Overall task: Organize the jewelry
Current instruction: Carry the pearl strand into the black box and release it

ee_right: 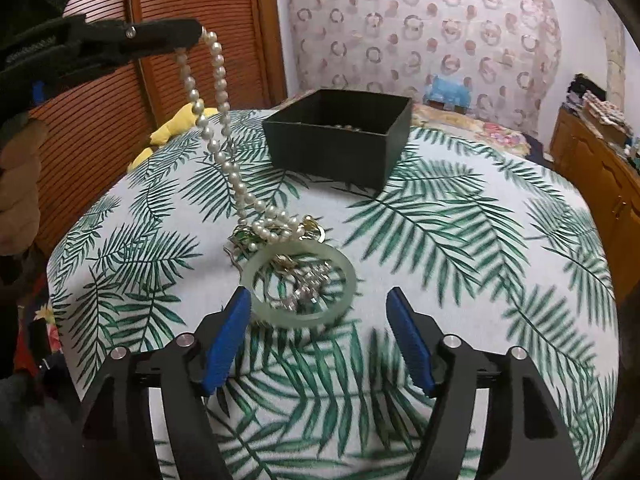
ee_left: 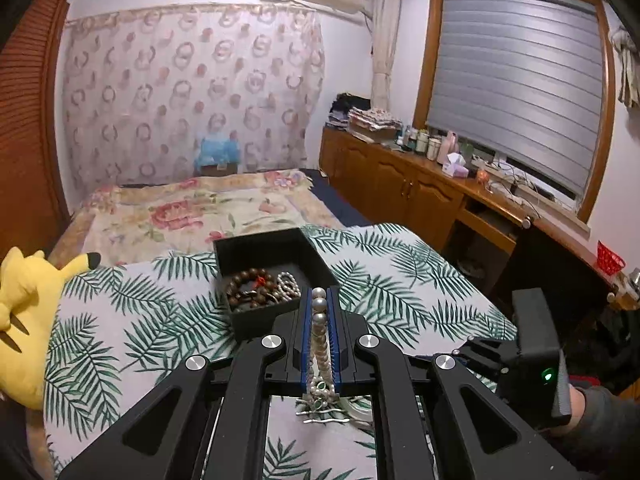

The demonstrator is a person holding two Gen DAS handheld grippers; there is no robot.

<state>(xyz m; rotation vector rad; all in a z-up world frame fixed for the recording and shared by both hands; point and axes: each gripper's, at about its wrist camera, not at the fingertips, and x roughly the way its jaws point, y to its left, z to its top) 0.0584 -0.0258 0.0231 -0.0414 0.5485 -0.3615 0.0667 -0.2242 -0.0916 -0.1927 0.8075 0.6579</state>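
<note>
Right wrist view: we see our left fingers (ee_right: pixel 196 34) at ten o'clock, clamped on the pearls (ee_right: pixel 224 160), which hang down to the jewelry pile (ee_right: pixel 276 228) on the bench (ee_right: pixel 480 240). Our right fingers (ee_right: pixel 318 300) stand wide, empty, around the near side of the jade bangle (ee_right: pixel 348 284). At twelve o'clock sits the box (ee_right: pixel 332 148).

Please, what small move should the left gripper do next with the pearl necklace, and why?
Probably lift it a little higher before moving to the black box. The left gripper is shut on the pearl necklace, but its lower end rests in the jewelry pile by the green bangle and may drag pieces along. The right gripper is open, holding nothing.
</note>
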